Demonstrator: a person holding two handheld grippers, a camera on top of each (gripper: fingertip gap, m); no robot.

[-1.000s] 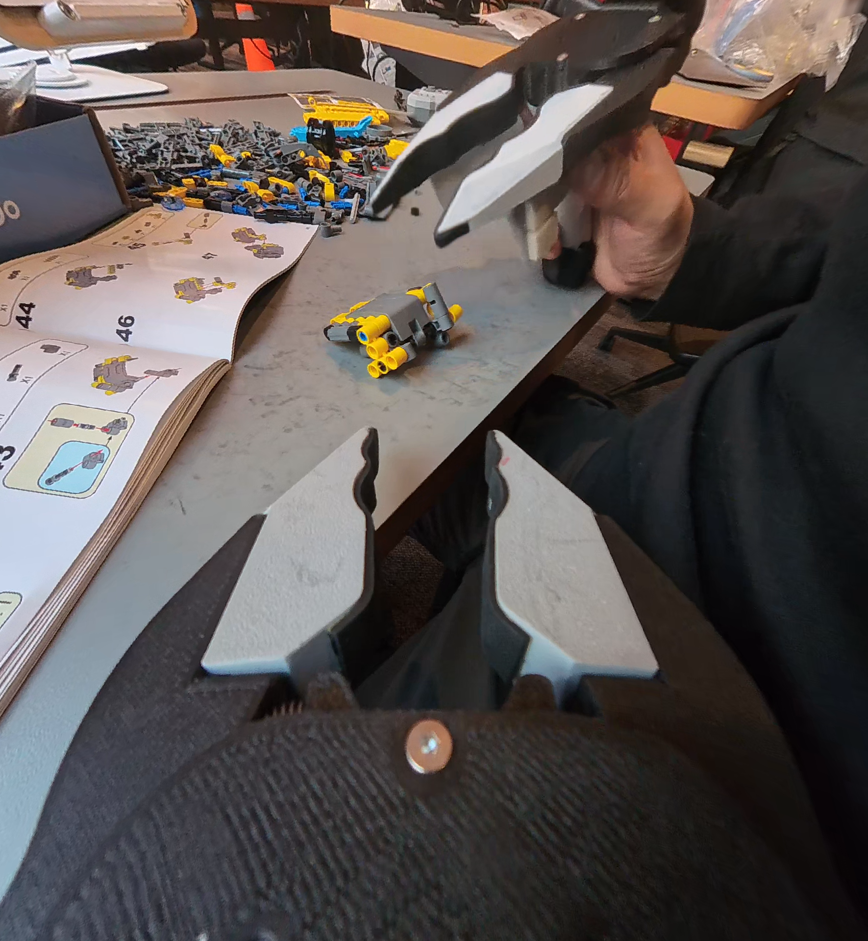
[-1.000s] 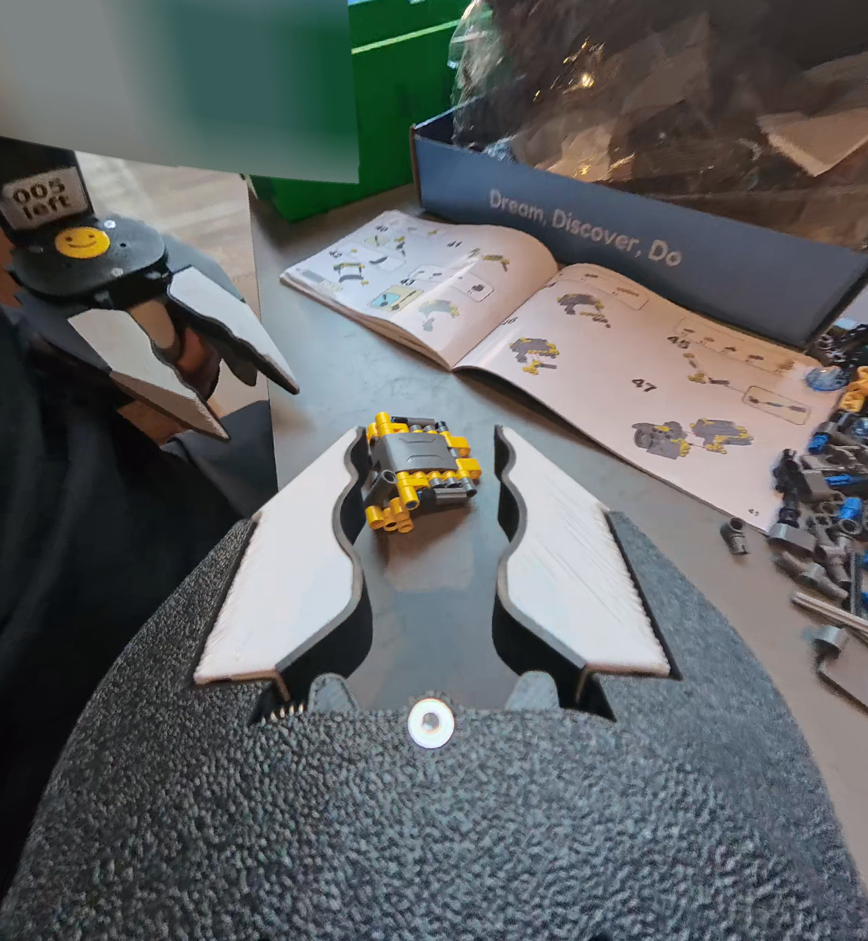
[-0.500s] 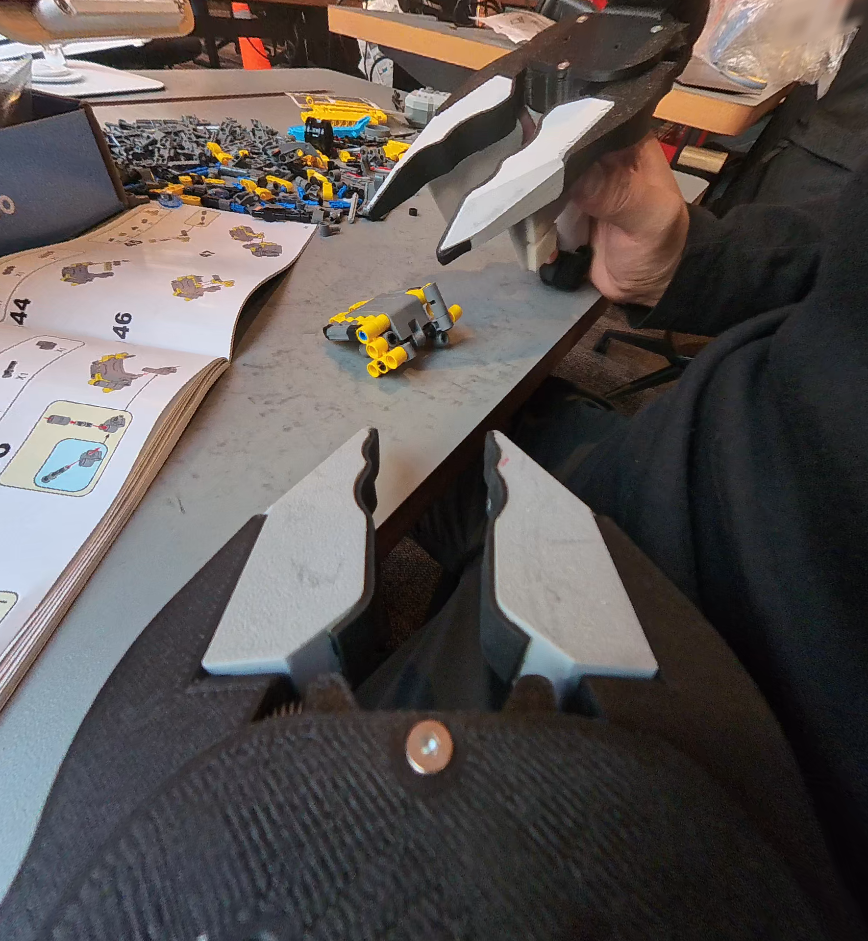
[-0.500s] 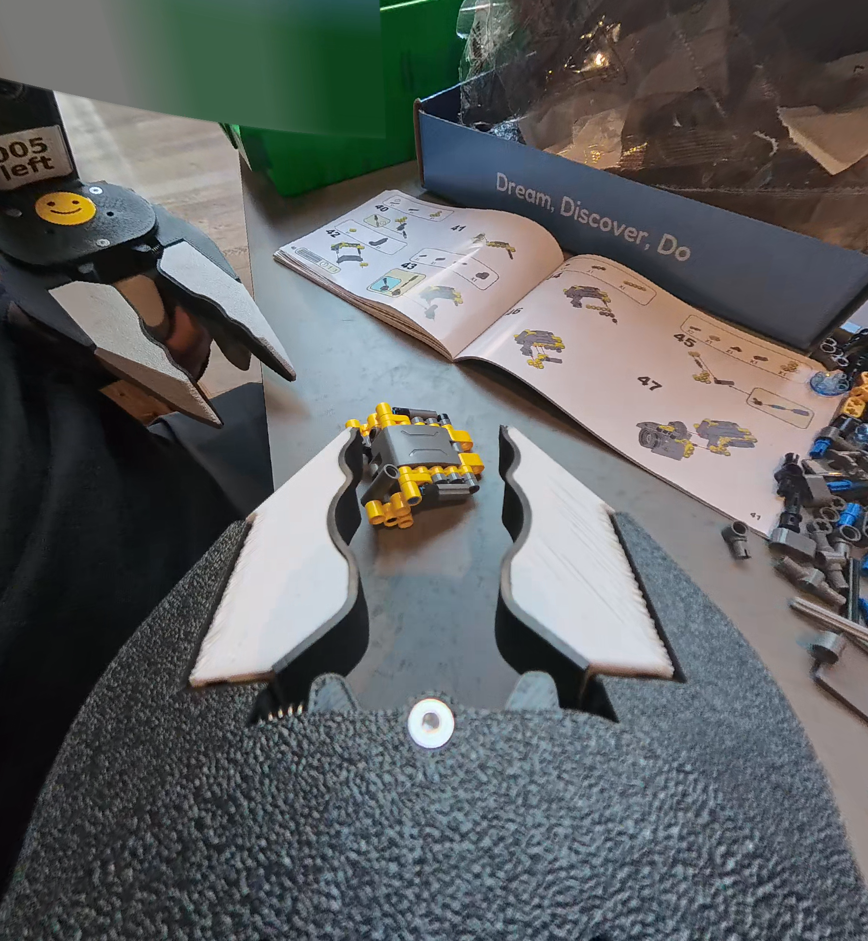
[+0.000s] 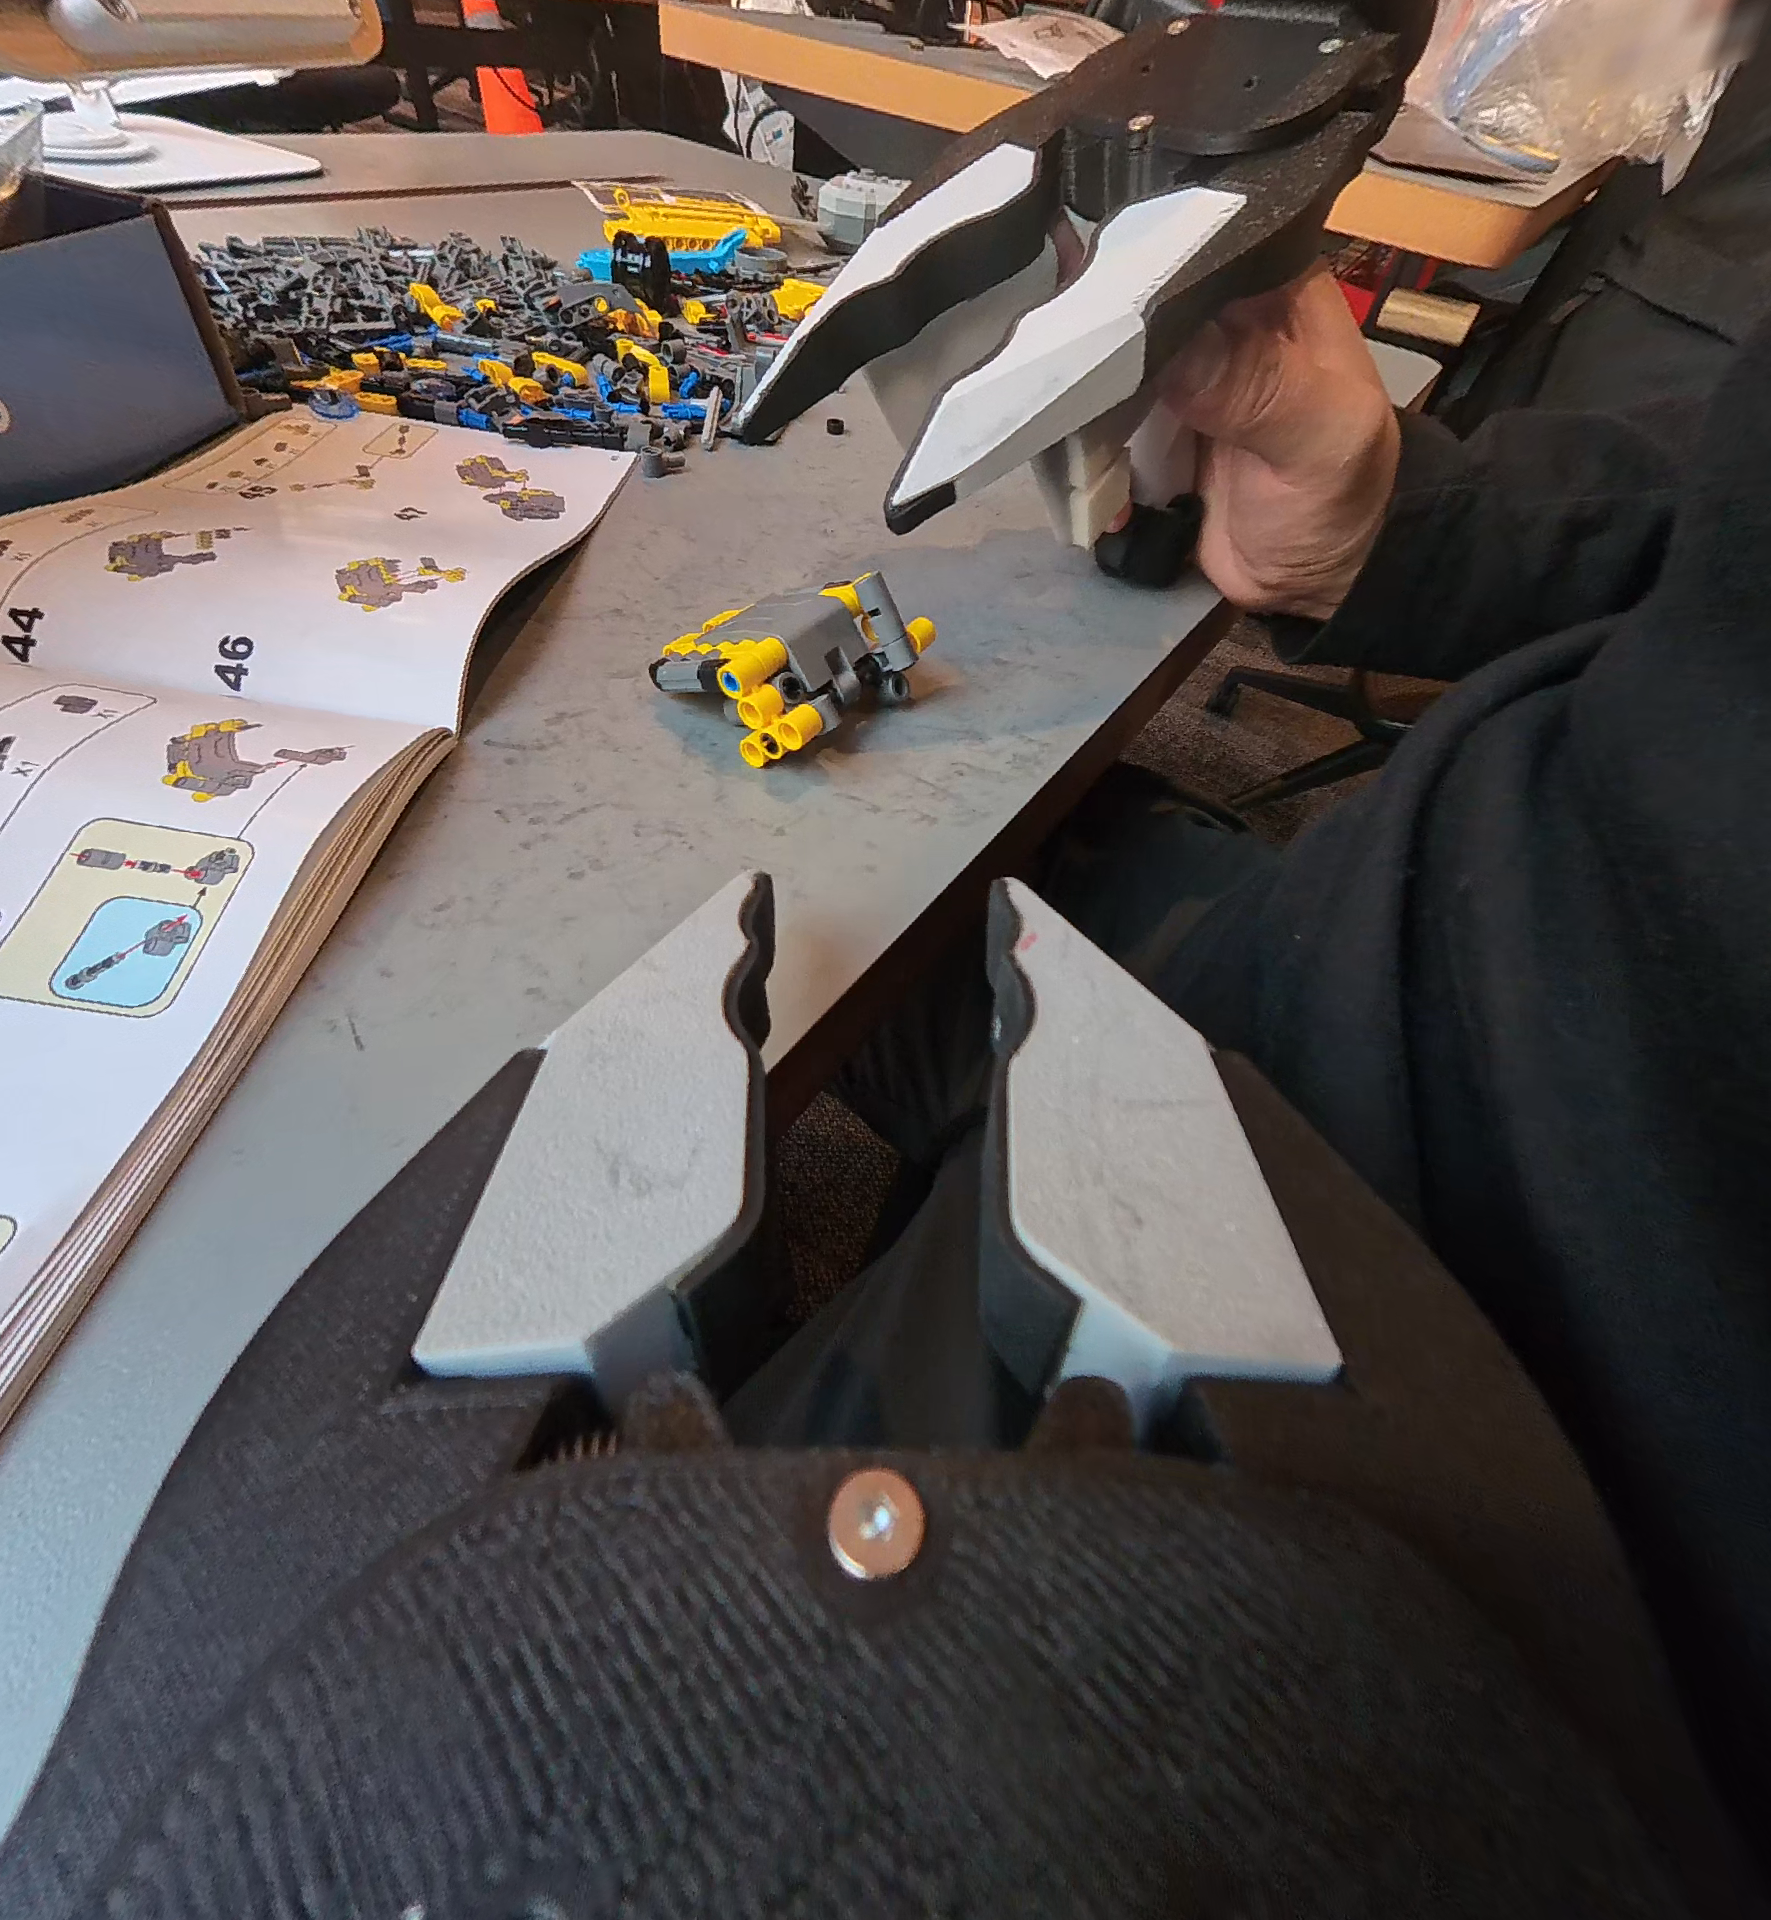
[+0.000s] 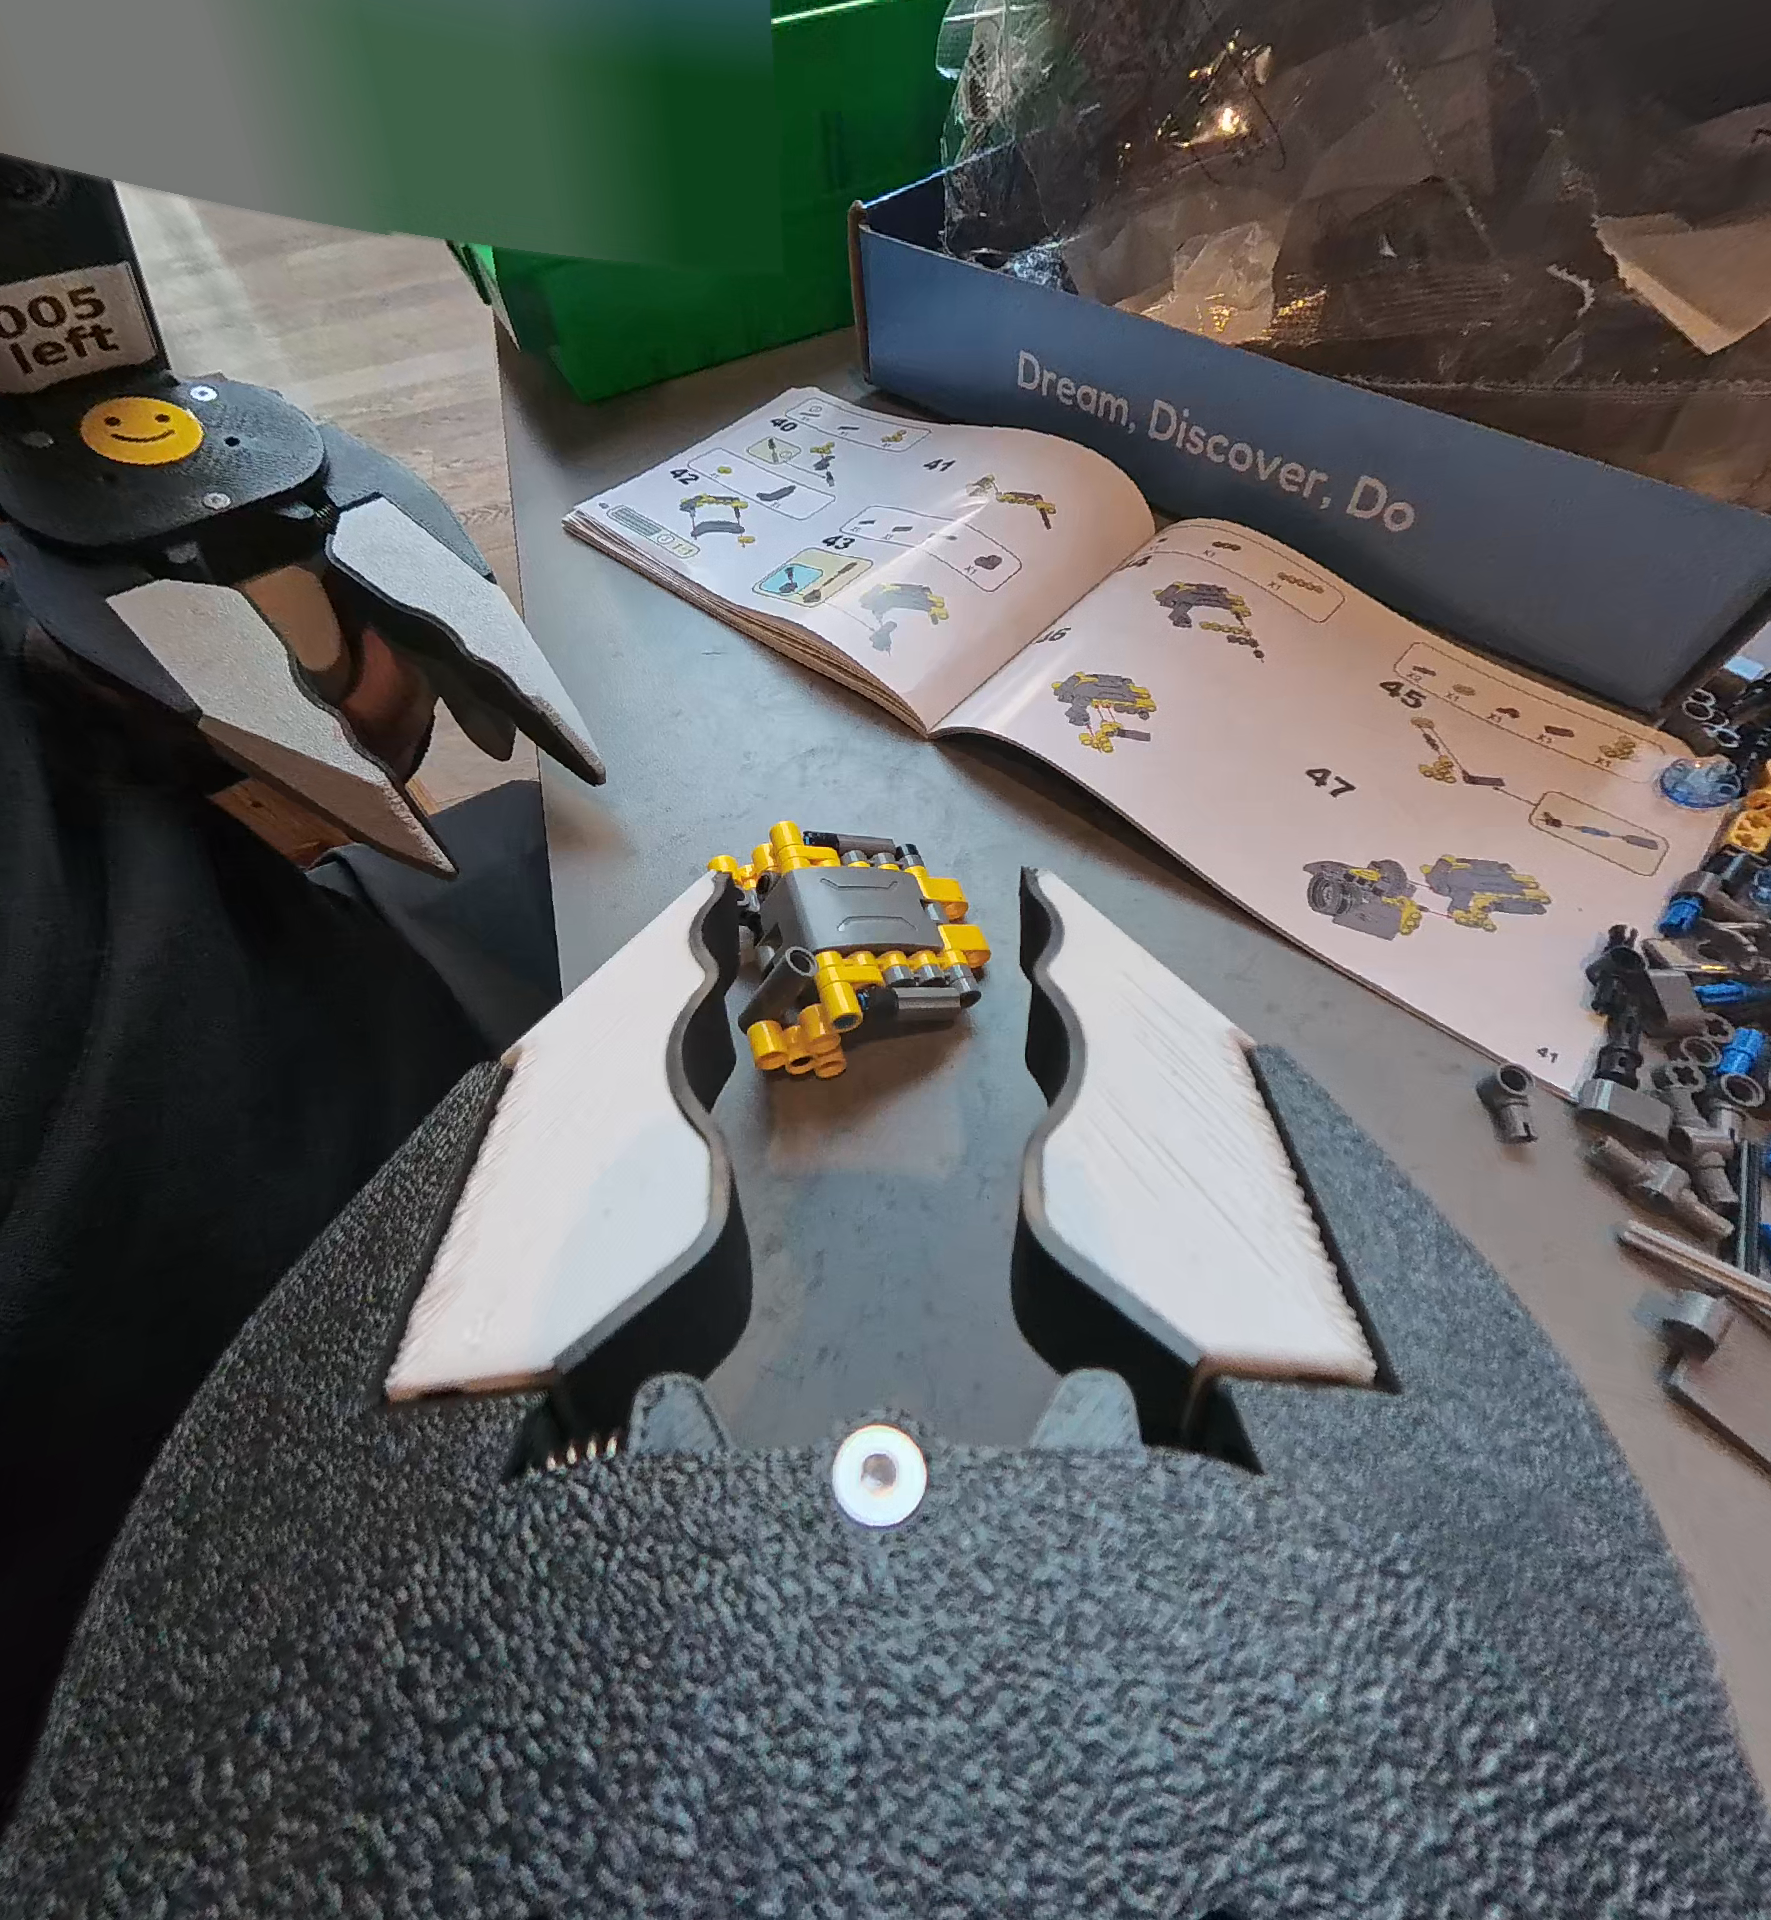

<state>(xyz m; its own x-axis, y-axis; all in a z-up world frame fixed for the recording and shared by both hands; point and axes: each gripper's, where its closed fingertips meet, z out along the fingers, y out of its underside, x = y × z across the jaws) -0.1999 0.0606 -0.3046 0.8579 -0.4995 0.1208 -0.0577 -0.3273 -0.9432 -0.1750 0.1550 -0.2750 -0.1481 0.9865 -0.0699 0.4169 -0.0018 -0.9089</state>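
A small yellow and grey brick model (image 6: pixel 855 951) sits on the grey table (image 5: pixel 569 831) near its front edge, beside an open instruction booklet (image 6: pixel 1120 665). The right gripper (image 6: pixel 865 904) hovers just above it, jaws apart, holding nothing. The left gripper (image 5: pixel 876 904), also open and empty, hangs at the table edge, well apart from the loose brick pile (image 5: pixel 486 322).

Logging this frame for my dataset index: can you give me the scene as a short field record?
surface: grey table
left gripper: open, empty, at the table's near edge
right gripper: open, empty, above the table near the brick assembly
brick assembly: yellow and grey, resting on the table
instruction booklet: lying open
loose bricks: heaped beyond the booklet
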